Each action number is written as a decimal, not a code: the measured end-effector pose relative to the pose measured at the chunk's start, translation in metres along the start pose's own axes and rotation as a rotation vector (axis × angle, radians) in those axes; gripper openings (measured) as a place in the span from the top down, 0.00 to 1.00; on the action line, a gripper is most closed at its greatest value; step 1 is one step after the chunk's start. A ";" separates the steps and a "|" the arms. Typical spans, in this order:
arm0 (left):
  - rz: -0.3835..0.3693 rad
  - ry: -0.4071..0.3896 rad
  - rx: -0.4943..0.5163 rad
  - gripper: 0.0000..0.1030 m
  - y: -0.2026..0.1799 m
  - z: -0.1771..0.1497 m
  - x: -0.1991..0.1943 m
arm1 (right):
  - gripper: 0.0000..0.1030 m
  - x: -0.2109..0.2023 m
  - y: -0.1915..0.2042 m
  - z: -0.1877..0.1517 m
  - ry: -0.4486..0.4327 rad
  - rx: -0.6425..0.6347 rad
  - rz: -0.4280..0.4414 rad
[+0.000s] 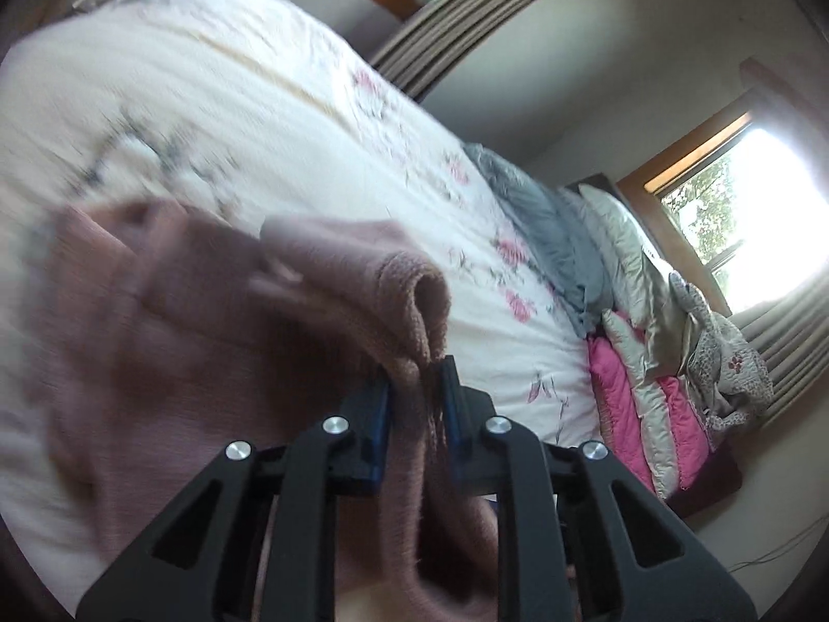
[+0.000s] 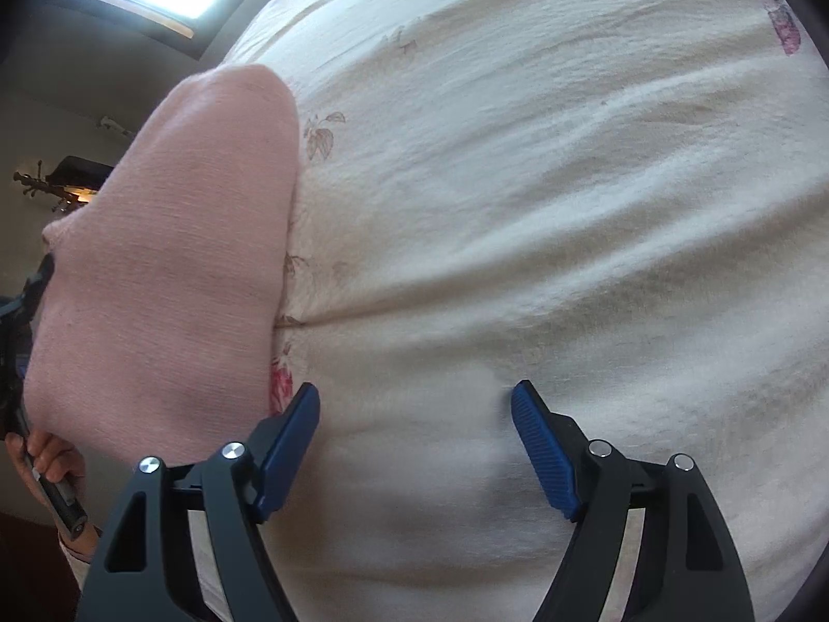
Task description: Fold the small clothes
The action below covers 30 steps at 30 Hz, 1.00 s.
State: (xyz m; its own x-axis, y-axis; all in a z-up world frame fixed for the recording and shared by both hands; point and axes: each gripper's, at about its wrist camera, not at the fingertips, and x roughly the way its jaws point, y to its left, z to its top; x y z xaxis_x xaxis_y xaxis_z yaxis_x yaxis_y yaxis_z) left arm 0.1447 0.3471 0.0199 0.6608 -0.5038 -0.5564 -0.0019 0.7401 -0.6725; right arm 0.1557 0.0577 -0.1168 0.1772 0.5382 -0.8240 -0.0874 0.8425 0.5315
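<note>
Fingers of the left gripper (image 1: 417, 378) pinch a fold of the pink sweater (image 1: 171, 321), lifting it off the bedspread (image 1: 217, 103) ahead to turn it over. Right gripper (image 2: 414, 404) hangs spread wide, empty; the sweater drapes just to its left.

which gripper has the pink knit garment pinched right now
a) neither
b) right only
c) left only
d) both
c: the left gripper is shut on a bunched edge of the pink knit garment, while the right gripper is open over the bare floral bedspread, holding nothing.
</note>
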 end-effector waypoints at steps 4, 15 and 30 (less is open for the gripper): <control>0.008 -0.080 -0.033 1.00 0.033 0.023 -0.055 | 0.25 0.008 0.012 -0.003 0.009 -0.025 0.011; -0.001 0.150 -0.108 0.54 0.073 -0.006 -0.003 | 0.25 0.015 0.058 -0.006 -0.010 -0.098 0.019; -0.006 0.130 -0.078 0.38 0.038 -0.004 0.044 | 0.25 0.003 0.072 0.004 -0.052 -0.180 0.000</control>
State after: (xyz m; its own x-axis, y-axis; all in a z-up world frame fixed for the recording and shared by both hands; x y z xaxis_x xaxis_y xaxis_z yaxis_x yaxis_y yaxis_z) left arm 0.1708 0.3514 -0.0323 0.5580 -0.5656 -0.6073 -0.0600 0.7024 -0.7093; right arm 0.1543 0.1202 -0.0802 0.2268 0.5405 -0.8102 -0.2605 0.8352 0.4843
